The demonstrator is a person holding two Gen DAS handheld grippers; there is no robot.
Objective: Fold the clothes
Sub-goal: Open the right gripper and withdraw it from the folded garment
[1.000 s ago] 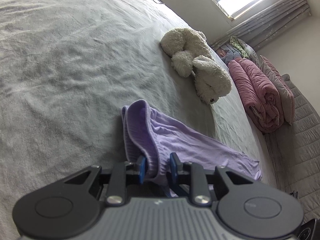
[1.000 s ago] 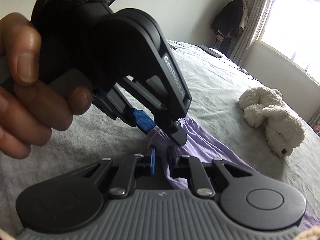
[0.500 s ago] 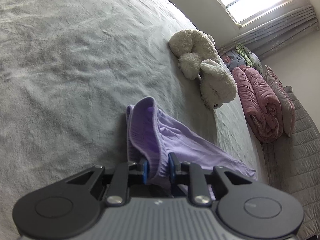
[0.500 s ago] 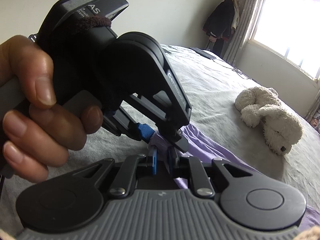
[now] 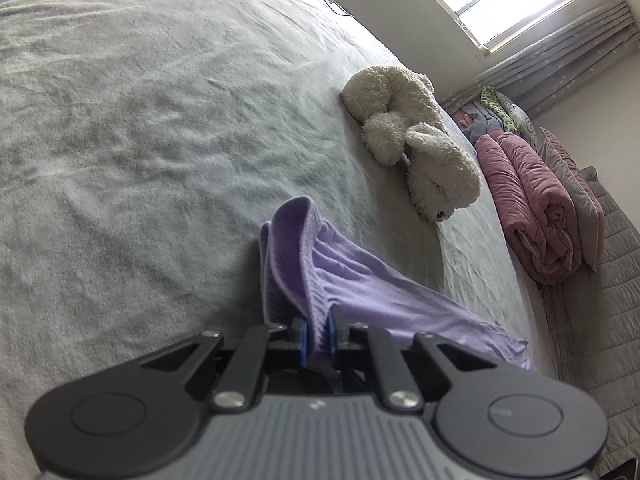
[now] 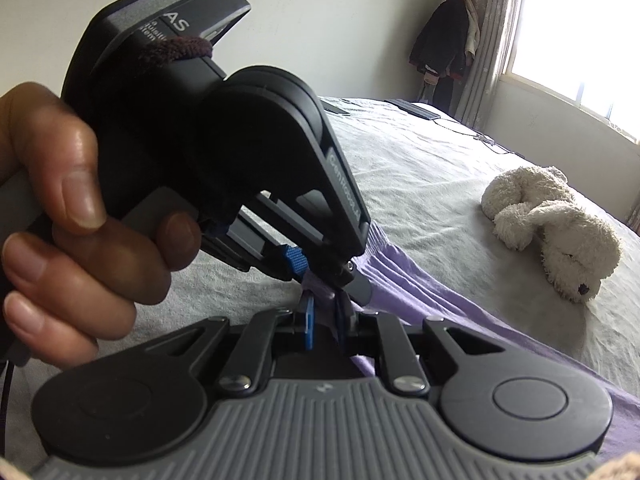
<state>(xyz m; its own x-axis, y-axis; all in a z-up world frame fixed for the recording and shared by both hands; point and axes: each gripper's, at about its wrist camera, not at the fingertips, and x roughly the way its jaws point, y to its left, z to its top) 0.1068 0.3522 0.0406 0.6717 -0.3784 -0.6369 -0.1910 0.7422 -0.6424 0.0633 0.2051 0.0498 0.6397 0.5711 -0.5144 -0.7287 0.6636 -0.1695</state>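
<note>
The lilac garment point(image 5: 344, 280) lies on the grey bedspread point(image 5: 140, 140), its ribbed band bunched into an upright loop at the near end and the rest trailing flat toward the bed's edge; in the right wrist view it runs as a long purple strip past the tools. Both tools have hold of the same bunched end. The left gripper point(image 5: 318, 338) has its blue pads on either side of a pinch of the ribbed cloth and its jaws are closing, the fabric pressed between them. The right gripper point(image 6: 324, 322) is drawn narrow around a small tuft of the same cloth, just beside the other tool's tips. The likely trouble is that the two grips sit almost on top of each other: pulled apart from here, either could be holding only one layer of the doubled band, so the cloth might slip out or open unevenly and twist instead of spreading for a fold. The thin pinch in the right jaws looks the weaker hold. The person's left hand point(image 6: 72, 216) wraps the left tool's handle, which slants down toward the bed from the upper left, while the right tool points down at the cloth from close behind. A white plush dog point(image 5: 412, 144) lies farther up the bed, with rolled pink bedding point(image 5: 532, 208) beyond it.
</note>
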